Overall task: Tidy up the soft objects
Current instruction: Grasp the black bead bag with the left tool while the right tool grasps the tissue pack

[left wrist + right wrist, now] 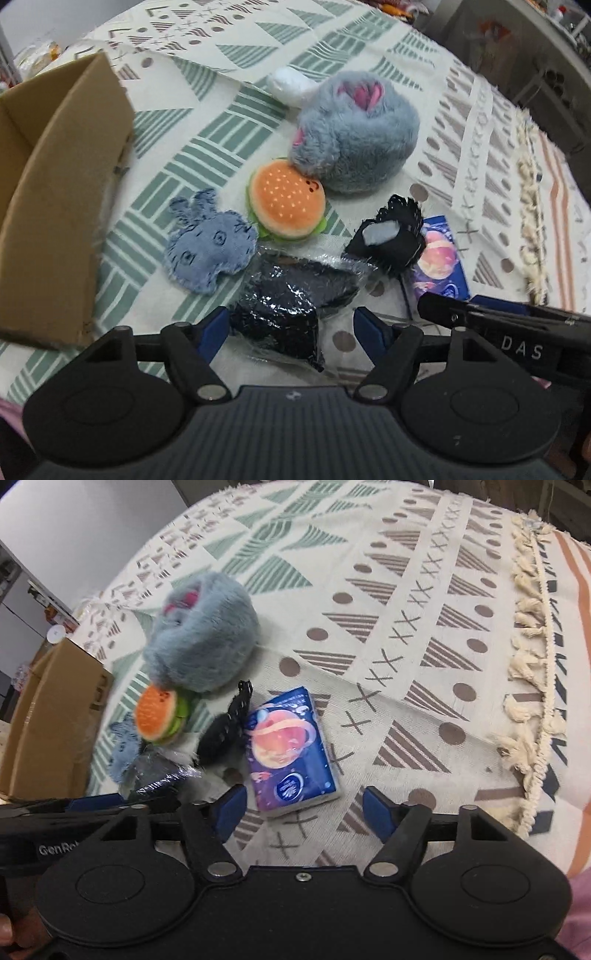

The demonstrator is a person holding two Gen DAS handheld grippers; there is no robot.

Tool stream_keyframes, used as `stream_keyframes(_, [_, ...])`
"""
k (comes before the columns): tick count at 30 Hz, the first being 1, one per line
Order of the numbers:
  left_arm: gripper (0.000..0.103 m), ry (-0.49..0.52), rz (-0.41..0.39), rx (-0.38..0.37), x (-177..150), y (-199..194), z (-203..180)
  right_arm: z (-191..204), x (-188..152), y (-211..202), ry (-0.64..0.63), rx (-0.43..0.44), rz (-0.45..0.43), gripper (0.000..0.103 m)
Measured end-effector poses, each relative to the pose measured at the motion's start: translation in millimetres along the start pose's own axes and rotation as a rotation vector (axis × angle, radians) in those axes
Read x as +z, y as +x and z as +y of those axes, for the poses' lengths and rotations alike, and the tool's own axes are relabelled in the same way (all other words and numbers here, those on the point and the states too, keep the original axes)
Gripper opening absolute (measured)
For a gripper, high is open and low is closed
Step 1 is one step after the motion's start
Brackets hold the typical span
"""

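Soft things lie in a cluster on the patterned cloth: a grey furry plush (354,133) (203,635), a burger plush (286,199) (160,716), a denim rabbit patch (212,243) (123,749), a black fabric piece with a grey patch (391,236) (221,731), and a black item in a clear bag (288,306) (162,771). A blue tissue pack (439,258) (288,753) lies at their right. My left gripper (291,328) stands open, with the bagged item's near end between its fingers. My right gripper (304,808) is open just short of the tissue pack.
An open cardboard box (62,206) (48,720) stands at the left of the pile. The cloth's tasselled edge (528,664) runs down the right side. A white object (284,83) lies behind the grey plush. The right gripper's finger (498,317) reaches in beside my left gripper.
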State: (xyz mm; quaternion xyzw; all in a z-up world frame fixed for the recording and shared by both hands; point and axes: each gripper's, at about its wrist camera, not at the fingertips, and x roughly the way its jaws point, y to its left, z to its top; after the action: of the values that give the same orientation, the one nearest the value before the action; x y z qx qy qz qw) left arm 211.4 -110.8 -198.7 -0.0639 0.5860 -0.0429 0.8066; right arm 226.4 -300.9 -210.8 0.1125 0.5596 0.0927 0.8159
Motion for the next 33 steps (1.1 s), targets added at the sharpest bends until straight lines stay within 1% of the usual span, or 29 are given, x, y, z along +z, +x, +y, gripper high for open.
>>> stream_keyframes(3, [0.073,-0.006,0.008,0.009,5,9,-1,-1,2,8,-0.009,-0.017,0.002,0.067])
stream_keyframes(5, [0.072,-0.005,0.013,0.032,7,14,-2,0,3,11,-0.018,-0.025,-0.004,0.067])
stream_keyframes(8, [0.068,-0.025,0.021,0.057,9,17,-2,4,4,12,-0.044,-0.034,-0.018,0.066])
stream_keyframes(9, [0.066,-0.026,0.017,0.062,9,17,-3,5,4,12,-0.050,-0.035,-0.024,0.063])
stream_keyframes(11, [0.060,-0.026,0.013,0.058,10,16,-5,5,4,12,-0.050,-0.015,-0.037,0.054])
stream_keyframes(12, [0.055,-0.037,0.018,0.057,11,15,-5,4,5,13,-0.045,0.006,-0.045,0.047])
stream_keyframes(14, [0.051,-0.052,0.018,0.052,12,11,-8,2,4,11,-0.032,0.023,-0.060,0.044])
stream_keyframes(16, [0.048,-0.044,0.020,0.052,14,9,-13,-2,4,8,-0.005,0.037,-0.069,0.042])
stream_keyframes(19, [0.046,-0.050,-0.003,0.037,11,5,-16,-7,3,0,0.050,0.045,-0.088,0.042])
stream_keyframes(22, [0.045,-0.048,-0.055,0.015,6,-9,-16,-8,-1,-12,0.090,0.055,-0.117,0.042])
stream_keyframes(26, [0.045,-0.060,-0.127,-0.011,-2,-33,-8,-6,-7,-31,0.105,0.043,-0.167,0.042])
stream_keyframes(33, [0.045,-0.062,-0.193,-0.054,-19,-70,3,7,-17,-65,0.095,0.052,-0.245,0.042])
